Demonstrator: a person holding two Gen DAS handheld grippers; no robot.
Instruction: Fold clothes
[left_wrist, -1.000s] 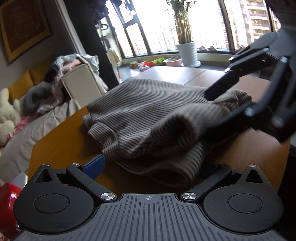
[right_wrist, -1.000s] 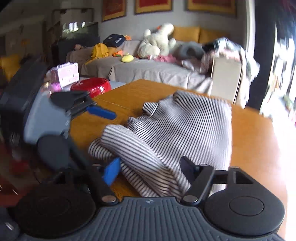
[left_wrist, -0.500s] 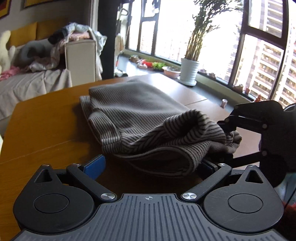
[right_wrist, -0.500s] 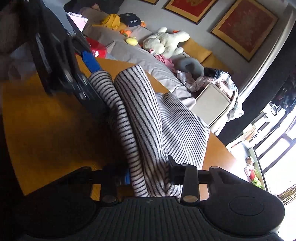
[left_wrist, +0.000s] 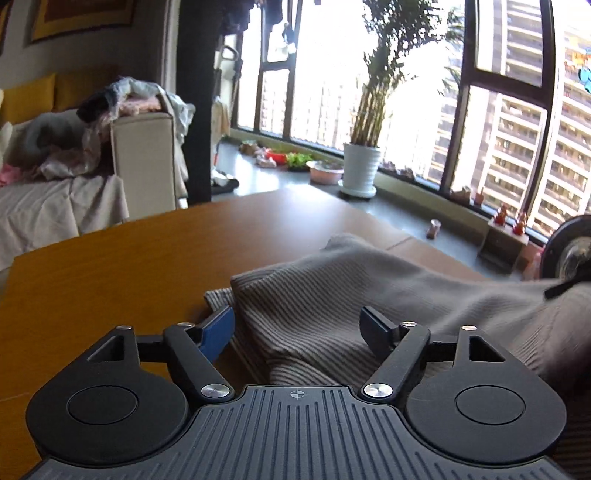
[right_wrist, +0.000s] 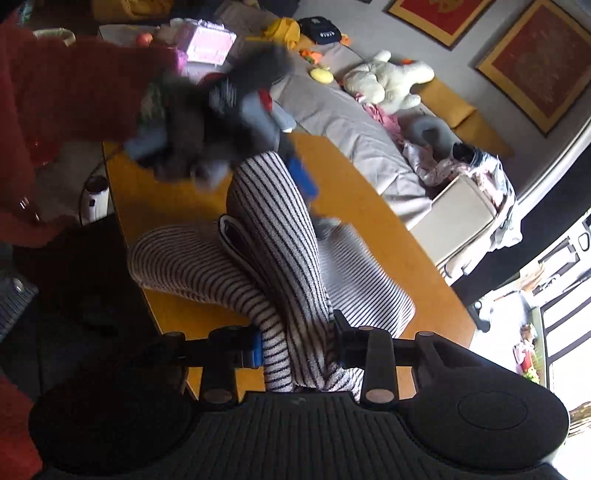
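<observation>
A striped grey-and-dark knit garment (left_wrist: 351, 295) lies bunched on the orange wooden table (left_wrist: 110, 266). My left gripper (left_wrist: 297, 326) has its jaws wide apart, with a fold of the garment lying between them. My right gripper (right_wrist: 297, 349) is shut on a raised band of the garment (right_wrist: 273, 236) and holds it above the table (right_wrist: 373, 206). In the right wrist view the left gripper (right_wrist: 295, 177) is blurred, at the far end of that band. The right gripper is barely visible at the right edge of the left wrist view.
A sofa (right_wrist: 343, 122) with toys and loose clothes stands beyond the table. A cream armchair (left_wrist: 144, 162) piled with clothes is near the table's far edge. A potted plant (left_wrist: 360, 170) stands by the window. A person's red sleeve (right_wrist: 55, 96) is at left.
The left gripper has opened its jaws and turned toward the window. The right gripper has lifted its striped band higher and pulled it across the table.
</observation>
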